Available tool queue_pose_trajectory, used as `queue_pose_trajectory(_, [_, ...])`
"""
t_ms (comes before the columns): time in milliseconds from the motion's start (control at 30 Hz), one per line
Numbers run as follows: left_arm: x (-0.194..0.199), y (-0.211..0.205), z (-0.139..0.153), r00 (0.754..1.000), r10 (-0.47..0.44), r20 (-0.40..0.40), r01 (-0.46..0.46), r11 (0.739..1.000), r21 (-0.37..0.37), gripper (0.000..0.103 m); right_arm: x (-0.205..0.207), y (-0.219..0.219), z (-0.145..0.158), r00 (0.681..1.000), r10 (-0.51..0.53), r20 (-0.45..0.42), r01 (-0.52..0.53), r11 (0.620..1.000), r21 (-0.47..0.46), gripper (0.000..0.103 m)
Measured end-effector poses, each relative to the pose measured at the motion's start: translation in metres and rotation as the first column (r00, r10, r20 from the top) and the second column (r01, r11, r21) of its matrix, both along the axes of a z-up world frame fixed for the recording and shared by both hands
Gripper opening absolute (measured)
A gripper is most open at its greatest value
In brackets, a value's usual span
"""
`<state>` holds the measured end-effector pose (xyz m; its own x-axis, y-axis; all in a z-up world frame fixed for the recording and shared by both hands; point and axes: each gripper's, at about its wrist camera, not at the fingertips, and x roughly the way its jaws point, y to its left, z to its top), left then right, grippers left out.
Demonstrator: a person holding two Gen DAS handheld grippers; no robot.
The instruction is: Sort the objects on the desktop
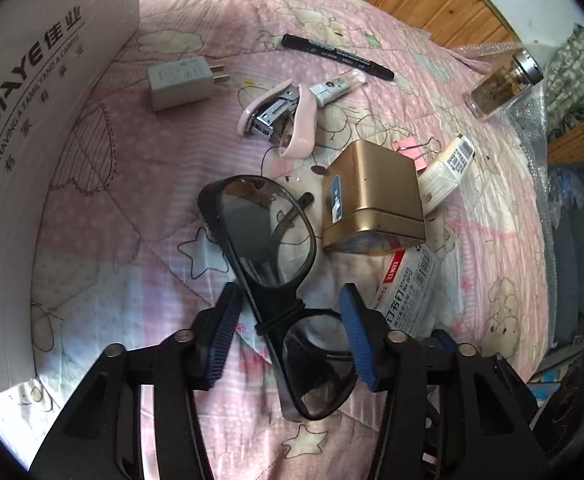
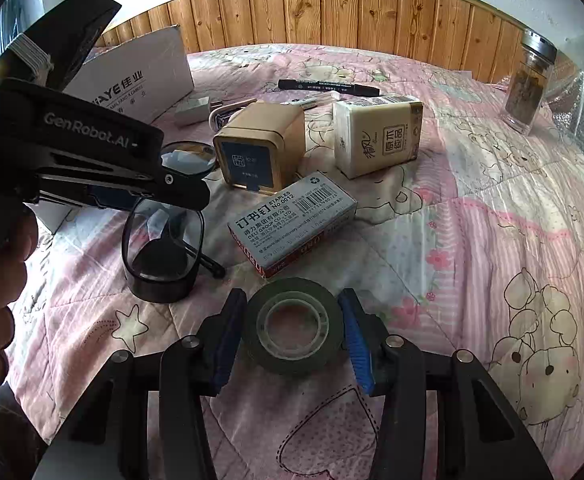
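Black-framed glasses (image 1: pixel 276 264) lie folded on the pink quilt. My left gripper (image 1: pixel 288 312) is open, its blue pads on either side of the glasses' bridge with a gap on both sides. In the right wrist view the glasses (image 2: pixel 164 240) sit under the left gripper's body (image 2: pixel 92 152). A roll of dark tape (image 2: pixel 294 330) lies flat between the blue pads of my right gripper (image 2: pixel 292 320). The pads stand close to the roll's sides; whether they press on it is unclear.
On the quilt lie a gold tin (image 1: pixel 372 200), a staples box (image 2: pixel 292 224), a tissue pack (image 2: pixel 376 136), a pink stapler (image 1: pixel 288 116), a grey charger (image 1: pixel 180 80), a black marker (image 1: pixel 336 56), a pink binder clip (image 1: pixel 412 152) and a glass jar (image 2: pixel 528 84). A white JIAYE box (image 1: pixel 32 120) stands left.
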<state>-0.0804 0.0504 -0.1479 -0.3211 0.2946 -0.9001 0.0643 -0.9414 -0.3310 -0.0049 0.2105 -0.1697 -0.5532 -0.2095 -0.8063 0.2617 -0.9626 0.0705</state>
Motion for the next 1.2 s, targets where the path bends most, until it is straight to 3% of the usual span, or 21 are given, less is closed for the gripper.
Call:
queue_pose_trajectory(100, [-0.003, -0.005, 0.001, 1.0, 0.007, 0.01, -0.007, 1.0, 0.023, 0.027, -0.004, 0.006, 0.008, 0.999, -0.017, 0.028, 0.019, 0.998, -0.056, 0.049])
queue_pose_trajectory(433, [-0.002, -0.026, 0.038, 0.996, 0.027, 0.084, -0.024, 0.999, -0.042, 0.025, -0.022, 0.011, 0.047, 0.989, -0.004, 0.146, 0.021, 0.993, -0.118, 0.049])
queue_pose_trajectory(800, [0.012, -0.058, 0.108, 1.0, 0.026, 0.007, -0.024, 0.987, -0.157, 0.025, -0.034, -0.043, 0.103, 0.99, 0.08, 0.113, -0.069, 0.993, -0.1, 0.049])
queue_pose_trajectory(1200, [0.024, -0.096, 0.167, 0.989, 0.107, -0.099, -0.121, 0.981, -0.152, 0.025, -0.056, -0.107, 0.153, 0.968, 0.247, 0.035, -0.246, 0.969, -0.032, 0.049])
